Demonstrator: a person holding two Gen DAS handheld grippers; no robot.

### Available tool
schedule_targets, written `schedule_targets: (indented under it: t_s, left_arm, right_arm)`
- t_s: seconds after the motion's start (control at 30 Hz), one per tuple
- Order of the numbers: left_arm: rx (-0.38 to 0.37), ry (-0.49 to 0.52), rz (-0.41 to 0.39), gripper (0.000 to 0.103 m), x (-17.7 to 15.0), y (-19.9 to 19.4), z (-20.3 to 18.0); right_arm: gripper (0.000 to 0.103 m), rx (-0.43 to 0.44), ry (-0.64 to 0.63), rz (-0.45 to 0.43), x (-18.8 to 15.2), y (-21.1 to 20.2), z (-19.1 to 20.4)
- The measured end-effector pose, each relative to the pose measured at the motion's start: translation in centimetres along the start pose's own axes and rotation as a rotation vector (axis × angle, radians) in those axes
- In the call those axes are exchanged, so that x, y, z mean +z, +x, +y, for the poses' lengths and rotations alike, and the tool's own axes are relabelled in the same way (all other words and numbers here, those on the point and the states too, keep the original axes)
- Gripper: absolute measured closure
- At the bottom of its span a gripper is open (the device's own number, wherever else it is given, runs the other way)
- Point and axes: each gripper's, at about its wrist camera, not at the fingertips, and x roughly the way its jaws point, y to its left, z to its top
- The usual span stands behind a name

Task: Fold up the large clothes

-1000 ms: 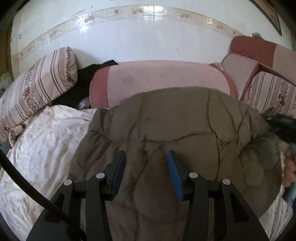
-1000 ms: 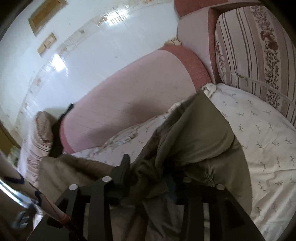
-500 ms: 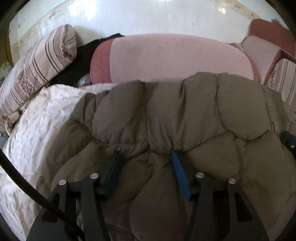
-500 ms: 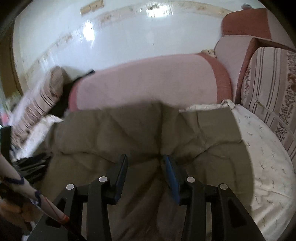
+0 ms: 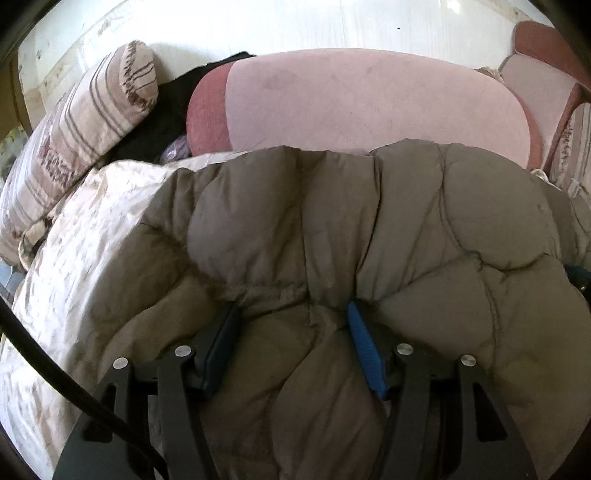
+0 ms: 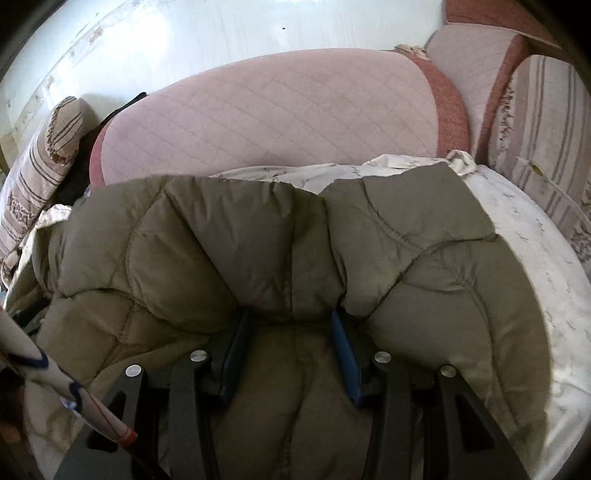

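— Left wrist view, from the left edge?
— Striped pillow (image 5: 77,122) in the upper left, leaning toward the white wall (image 5: 295,22). Pale printed bedsheet (image 5: 74,236) below it, running down the left side. Black cable (image 5: 55,373) crossing the lower left corner.
— And toward the middle?
— Dark cloth (image 5: 166,107) wedged between pillow and pink bolster cushion (image 5: 369,99), which spans the upper centre. Olive quilted jacket (image 5: 369,229) filling the centre and right, lying on the sheet, puffed folds bunched low in the frame.
— Left gripper (image 5: 291,317)?
— Bottom centre, blue pads spread wide, jacket padding bulging up between them. Touching the fabric, by the look of it, but not pinched together; left pad partly buried under a fold, so hard to be sure of any real hold.
— Right wrist view, same order?
— Striped pillow (image 6: 44,155) again at the left edge, a white sleeve or strap with blue and red trim (image 6: 55,376) in the lower left. Pink bolster cushion (image 6: 277,110) across the top. Jacket (image 6: 221,240) over centre and left, its far edge short of the bolster, bedsheet (image 6: 535,258) showing at right. Striped cushion (image 6: 546,122) in the upper right.
— Right gripper (image 6: 290,325)?
— Bottom centre, pads likewise held apart, a seamed ridge of jacket sitting between them.
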Motion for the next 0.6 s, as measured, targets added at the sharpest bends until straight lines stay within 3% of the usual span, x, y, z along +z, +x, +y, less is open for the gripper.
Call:
schedule_targets:
  t_s: [0.13,0.33,0.47,0.6]
  left_arm:
    - [-0.05,-0.026,-0.055,0.04,-2.8,-5.1,2.4]
    - [-0.009,-0.068,-0.071,0.04,-6.4,-9.9,4.2]
    - [0.004,-0.127,-0.084,0.04,-8.0,-11.1,5.3]
    - [0.064,-0.156,-0.099,0.04,-9.1,-10.2,6.0]
  right_arm:
    - [0.053,0.03,0.05,-0.05,-1.5,-5.3,0.8]
    - [0.053,0.082,0.01,-0.068,-5.7,-10.9,5.3]
    - [0.053,0.068,-0.03,-0.1,-7.4,-12.8,8.7]
    - [0.053,0.059,-0.023,-0.141,-7.4,-13.1,9.8]
